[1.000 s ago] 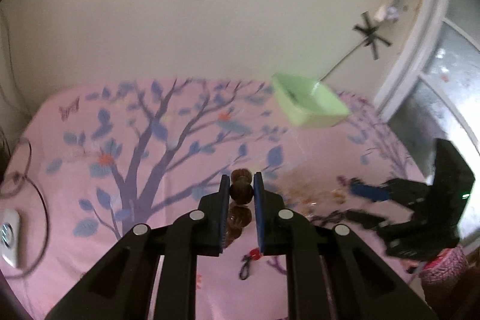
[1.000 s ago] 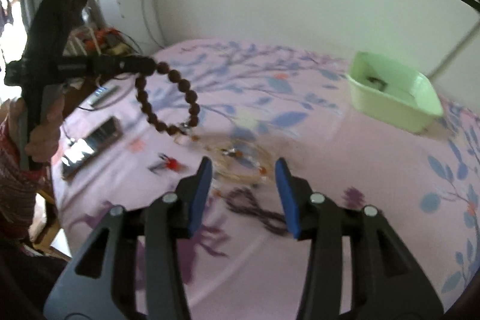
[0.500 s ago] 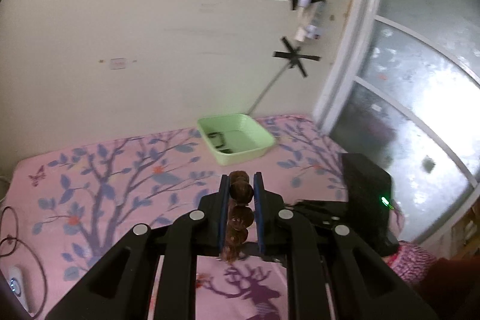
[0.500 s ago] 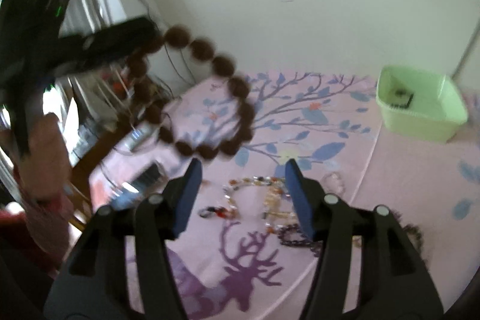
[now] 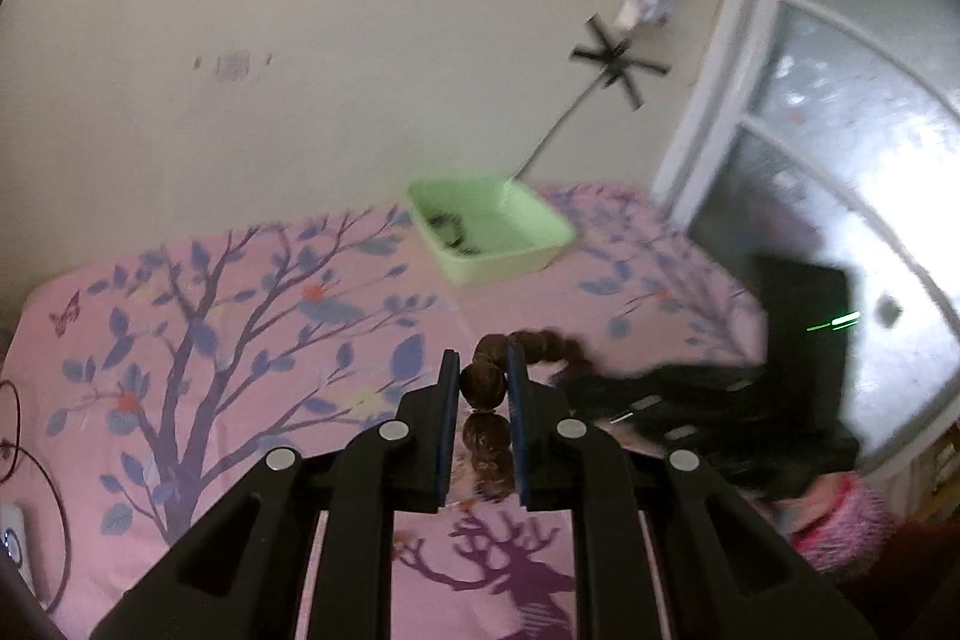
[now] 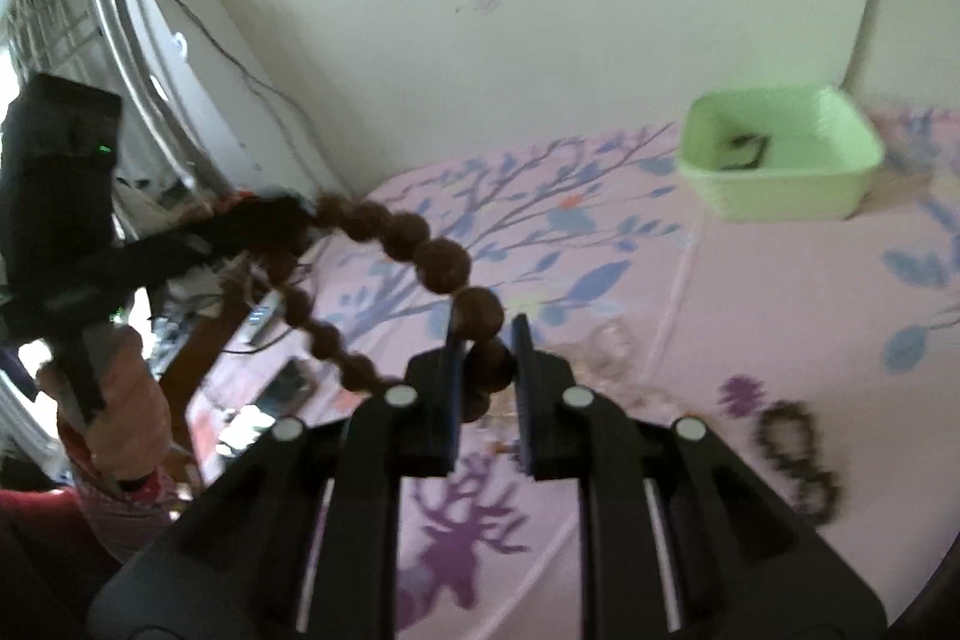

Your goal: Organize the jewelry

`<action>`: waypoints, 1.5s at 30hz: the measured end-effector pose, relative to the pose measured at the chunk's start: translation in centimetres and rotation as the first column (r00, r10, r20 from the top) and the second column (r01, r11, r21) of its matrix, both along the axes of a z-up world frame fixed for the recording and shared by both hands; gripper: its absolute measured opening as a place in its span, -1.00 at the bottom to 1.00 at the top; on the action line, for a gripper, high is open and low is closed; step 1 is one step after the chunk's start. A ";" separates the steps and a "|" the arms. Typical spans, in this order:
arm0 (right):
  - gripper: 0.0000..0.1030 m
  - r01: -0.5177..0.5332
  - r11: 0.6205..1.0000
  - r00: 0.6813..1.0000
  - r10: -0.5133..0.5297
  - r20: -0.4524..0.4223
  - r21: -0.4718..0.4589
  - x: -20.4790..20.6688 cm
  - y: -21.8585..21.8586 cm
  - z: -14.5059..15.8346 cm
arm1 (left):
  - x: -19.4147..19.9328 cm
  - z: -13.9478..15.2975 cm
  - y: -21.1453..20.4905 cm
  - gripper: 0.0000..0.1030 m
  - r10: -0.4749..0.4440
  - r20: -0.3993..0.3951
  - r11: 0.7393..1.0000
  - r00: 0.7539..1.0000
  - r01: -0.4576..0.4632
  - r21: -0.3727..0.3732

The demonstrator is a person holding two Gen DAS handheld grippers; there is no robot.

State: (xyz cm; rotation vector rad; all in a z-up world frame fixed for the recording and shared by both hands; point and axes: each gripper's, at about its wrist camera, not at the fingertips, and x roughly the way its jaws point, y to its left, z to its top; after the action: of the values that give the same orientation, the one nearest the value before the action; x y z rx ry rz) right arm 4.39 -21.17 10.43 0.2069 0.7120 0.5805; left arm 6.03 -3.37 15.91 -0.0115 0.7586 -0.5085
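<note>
Bead bracelet (image 6: pixel 441 265) between both jaws

No legible txt or labels anywhere.

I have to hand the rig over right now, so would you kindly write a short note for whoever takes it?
Left gripper: shut on the brown bead bracelet, held up over the pink cloth.
Right gripper: jaws closing on the same bracelet's far side, a bead between them.
Green tray at the wall already holds one dark piece.
Left: drop this bracelet in the tray, then the dark bracelet and pale pieces on the cloth.
</note>
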 end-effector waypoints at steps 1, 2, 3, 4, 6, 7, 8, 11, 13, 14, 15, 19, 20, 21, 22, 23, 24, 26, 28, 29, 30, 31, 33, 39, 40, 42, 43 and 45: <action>-0.72 0.016 1.000 1.000 -0.015 0.020 -0.025 0.0 -0.2 0.4 | 0.6 -0.8 -0.3 -1.00 -0.002 -0.019 1.000 1.000 0.002 0.008; -0.72 0.029 0.998 0.999 -0.028 0.037 -0.049 0.1 -0.3 0.8 | 1.1 -1.4 -0.7 -1.00 -0.006 -0.032 1.000 0.999 0.007 0.014; -0.72 0.037 0.997 0.998 -0.034 0.045 -0.065 0.2 -0.4 1.0 | 1.6 -1.9 -1.1 -1.00 -0.012 -0.037 1.000 0.999 0.012 0.019; -0.72 0.048 0.995 0.998 -0.044 0.053 -0.082 0.5 -0.7 1.1 | 2.1 -2.2 -1.6 -1.00 -0.019 -0.037 1.000 0.999 0.019 0.025; -0.72 0.070 0.992 0.996 -0.064 0.060 -0.109 1.5 -1.3 1.3 | 3.0 -2.5 -2.4 -1.00 -0.030 -0.034 0.999 0.999 0.030 0.025; -0.72 0.081 0.989 0.995 -0.074 0.063 -0.121 2.1 -1.8 1.4 | 3.8 -2.5 -3.0 -1.00 -0.036 -0.032 0.999 0.999 0.036 0.023; -0.72 0.096 0.986 0.994 -0.087 0.071 -0.136 3.0 -2.4 1.6 | 4.5 -2.4 -3.5 -1.00 -0.041 -0.029 0.999 0.999 0.041 0.021; -0.72 0.140 0.977 0.988 -0.128 0.084 -0.162 6.0 -4.3 2.2 | 7.2 -2.0 -5.2 -1.00 -0.056 -0.018 0.998 0.998 0.056 0.012; -0.72 0.168 0.972 0.984 -0.156 0.085 -0.166 8.1 -5.5 2.2 | 9.9 -1.7 -6.8 -1.00 -0.065 -0.019 0.998 0.998 0.065 0.005; -0.72 0.187 0.968 0.981 -0.175 0.082 -0.166 9.7 -6.4 2.1 | 10.9 -1.7 -7.4 -1.00 -0.066 -0.022 0.998 0.998 0.066 0.005; -0.72 0.202 0.966 0.979 -0.192 0.075 -0.162 10.9 -7.1 1.9 | 12.4 -1.8 -8.3 -1.00 -0.066 -0.028 0.998 0.997 0.066 0.005; -0.72 0.255 0.953 0.967 -0.248 0.063 -0.163 15.0 -9.5 0.9 | 17.3 -2.5 -11.4 -1.00 -0.056 -0.025 0.998 0.998 0.056 0.016; -0.72 0.265 0.951 0.964 -0.260 0.053 -0.159 16.1 -10.0 0.5 | 18.2 -2.7 -12.0 -1.00 -0.051 -0.022 0.998 0.998 0.051 0.021; -0.72 0.273 0.949 0.962 -0.269 0.048 -0.158 16.8 -10.3 0.2 | 18.8 -2.9 -12.5 -1.00 -0.048 -0.021 0.999 0.999 0.049 0.024; -0.72 0.284 0.945 0.959 -0.281 0.044 -0.161 17.4 -10.8 -0.1 | 19.8 -3.3 -13.2 -1.00 -0.043 -0.019 0.999 0.999 0.043 0.030; -0.72 0.302 0.938 0.953 -0.299 0.043 -0.167 18.2 -11.4 -0.5 | 20.4 -3.5 -13.5 -1.00 -0.034 -0.014 0.999 0.999 0.035 0.035; -0.72 0.312 0.935 0.950 -0.310 0.039 -0.171 18.8 -11.8 -0.8 | 21.0 -3.9 -13.9 -1.00 -0.014 -0.002 0.999 1.000 0.014 0.049; -0.72 0.322 0.930 0.946 -0.323 0.020 -0.180 19.7 -12.6 -1.4 | 21.8 -4.5 -14.3 -1.00 0.008 0.011 0.999 1.000 -0.009 0.054; -0.70 0.340 0.920 0.938 -0.348 -0.005 -0.196 20.5 -13.4 -2.4 | 22.7 -5.3 -14.2 -1.00 0.028 -0.014 0.999 1.000 -0.028 0.031; -0.60 0.347 0.918 0.934 -0.356 -0.012 -0.194 20.5 -13.8 -2.7 | 23.0 -5.7 -14.0 -1.00 0.035 -0.033 0.999 0.999 -0.035 0.015; -0.33 0.360 0.916 0.929 -0.368 -0.019 -0.178 20.3 -14.3 -3.0 | 23.2 -6.0 -13.6 -1.00 0.040 -0.061 0.999 0.997 -0.041 -0.018; -0.16 0.369 0.915 0.926 -0.376 -0.016 -0.165 20.0 -14.6 -3.0 | 23.1 -6.3 -13.1 -1.00 0.042 -0.082 0.998 0.996 -0.047 -0.053; 0.02 0.387 0.911 0.921 -0.390 0.008 -0.143 18.8 -15.0 -2.6 | 22.6 -6.5 -12.3 -0.93 0.053 -0.092 0.994 0.994 -0.061 -0.088; 0.02 0.342 0.935 0.939 -0.343 0.009 -0.095 12.8 -14.2 -1.5 | 17.6 -5.5 -8.8 -0.82 0.043 -0.079 0.994 0.996 -0.051 -0.096; 0.02 0.326 0.941 0.945 -0.327 0.005 -0.095 11.8 -13.8 -1.4 | 16.2 -5.3 -7.7 -0.81 0.042 -0.075 0.995 0.996 -0.049 -0.089; 0.02 0.273 0.958 0.961 -0.275 -0.004 -0.091 9.1 -12.4 -1.5 | 13.8 -4.9 -5.4 -0.81 0.045 -0.072 0.996 0.996 -0.050 -0.076; 0.02 0.246 0.965 0.969 -0.247 -0.008 -0.090 7.7 -11.6 -1.7 | 12.2 -4.7 -3.8 -0.81 0.058 -0.071 0.997 0.996 -0.062 -0.054; -0.13 0.186 0.978 0.982 -0.189 -0.022 -0.097 5.0 -9.9 -2.2 | 9.6 -4.5 -1.1 -0.81 0.081 -0.069 0.997 0.994 -0.082 -0.013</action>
State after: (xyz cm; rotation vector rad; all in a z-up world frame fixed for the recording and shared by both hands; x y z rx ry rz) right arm 9.39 -31.04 8.18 0.1927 0.7390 0.3632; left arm 15.62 -4.43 11.40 -0.0748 0.8176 -0.4383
